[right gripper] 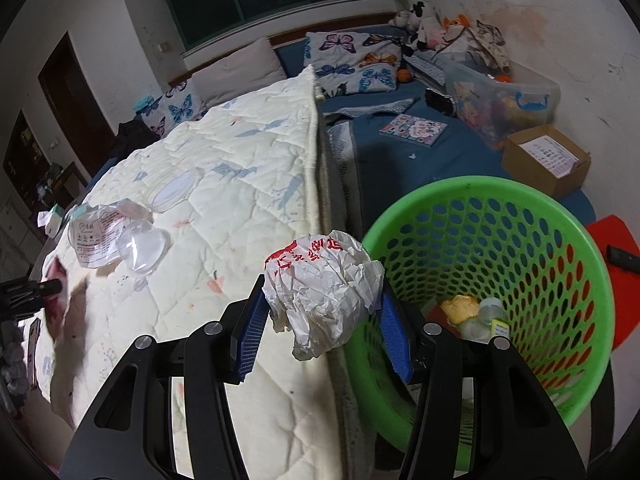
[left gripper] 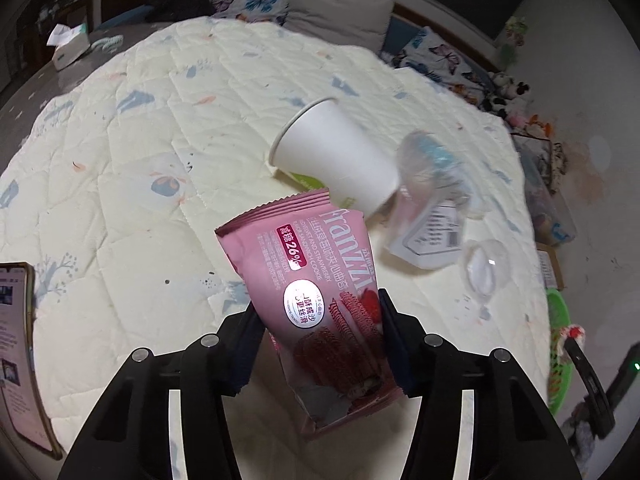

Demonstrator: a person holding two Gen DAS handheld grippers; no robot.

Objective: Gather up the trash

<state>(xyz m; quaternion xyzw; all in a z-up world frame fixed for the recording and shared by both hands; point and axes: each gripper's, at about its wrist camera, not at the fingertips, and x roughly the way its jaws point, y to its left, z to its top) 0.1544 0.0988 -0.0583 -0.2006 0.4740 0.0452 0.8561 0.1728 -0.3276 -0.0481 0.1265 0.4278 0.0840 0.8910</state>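
Left tool (left gripper: 320, 340): two matte black plastic arms, chunky and angular, with triangular cut-outs near the base.
Left tool screws: round silver heads, four showing, two on each arm.
Left tool pads: dark navy, ribbed.
Right tool (right gripper: 320, 324): same black frame and silver screw heads.
Right tool pads (right gripper: 251, 336): brighter blue, fine ridged grid.
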